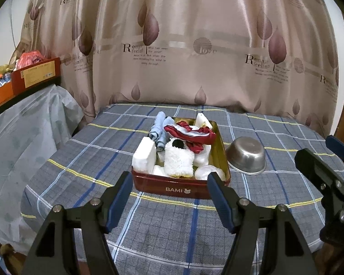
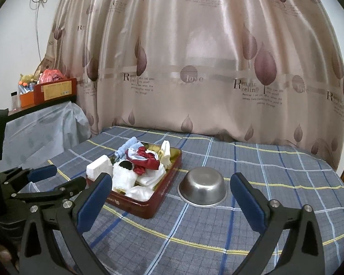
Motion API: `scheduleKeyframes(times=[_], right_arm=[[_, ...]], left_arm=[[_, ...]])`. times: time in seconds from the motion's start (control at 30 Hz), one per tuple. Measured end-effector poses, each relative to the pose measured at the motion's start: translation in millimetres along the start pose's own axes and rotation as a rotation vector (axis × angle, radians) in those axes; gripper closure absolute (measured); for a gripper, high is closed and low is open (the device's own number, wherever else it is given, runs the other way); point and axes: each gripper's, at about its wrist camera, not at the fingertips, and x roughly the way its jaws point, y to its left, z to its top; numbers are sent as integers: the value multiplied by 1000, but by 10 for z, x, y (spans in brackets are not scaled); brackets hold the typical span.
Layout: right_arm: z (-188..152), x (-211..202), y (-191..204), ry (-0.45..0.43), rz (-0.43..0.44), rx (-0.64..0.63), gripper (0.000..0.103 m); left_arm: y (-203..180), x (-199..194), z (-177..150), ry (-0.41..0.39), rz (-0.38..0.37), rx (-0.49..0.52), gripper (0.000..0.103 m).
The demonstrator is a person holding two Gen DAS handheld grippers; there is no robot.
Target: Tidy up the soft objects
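left tongs [image 1: 168, 198] spread, empty | right tongs [image 2: 170, 200] spread, empty | tin [image 1: 181, 188] full

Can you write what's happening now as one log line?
left hand-held gripper: open, empty | right hand-held gripper: open, empty | tin: full of soft things | bowl: upside down beside tin

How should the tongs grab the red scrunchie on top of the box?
Probably from above, pinching the bunched red fold of the red scrunchie nearest the front. It lies on top of the pile in the red tin, so nothing covers it, and the tin's walls block a low sideways approach. The open left tongs face it.
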Motion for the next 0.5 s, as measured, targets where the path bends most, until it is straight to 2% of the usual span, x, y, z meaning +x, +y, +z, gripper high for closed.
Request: scheduleKeyframes(times=[0.5], right_arm=[[-59,18,24,13,6,-13,1]], left_arm=[[16,41,-10,17,-1,-1,34]])
